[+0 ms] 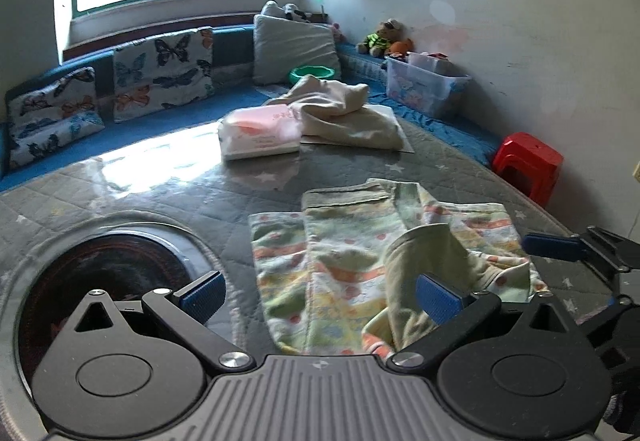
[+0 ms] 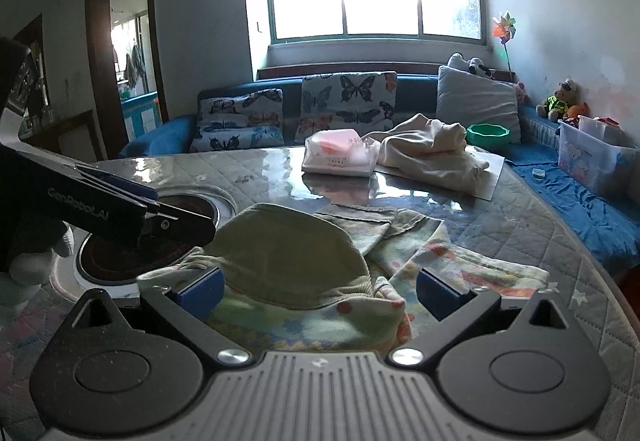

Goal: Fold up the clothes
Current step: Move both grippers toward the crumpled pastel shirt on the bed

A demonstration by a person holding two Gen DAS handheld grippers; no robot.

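Observation:
A pastel-patterned child's garment (image 1: pixel 344 253) with green cuffs lies partly folded on the grey quilted table (image 1: pixel 160 193). One green-cuffed part (image 1: pixel 424 253) stands up in a hump. My left gripper (image 1: pixel 320 297) is open over the garment's near edge, its right pad against the raised fold. In the right wrist view the same garment (image 2: pixel 460 265) bulges up in a green hump (image 2: pixel 280 249) between the pads of my open right gripper (image 2: pixel 320 291). The left gripper (image 2: pixel 176 219) reaches in from the left, just above the hump's edge.
A cream garment (image 1: pixel 344 113) lies on a white sheet at the table's far side, beside a tissue pack (image 1: pixel 260 137). A round dark inset (image 1: pixel 104 273) sits in the table at left. A blue bench with butterfly cushions (image 1: pixel 164 69), a plastic box (image 1: pixel 424 85) and a red stool (image 1: pixel 528 161) surround it.

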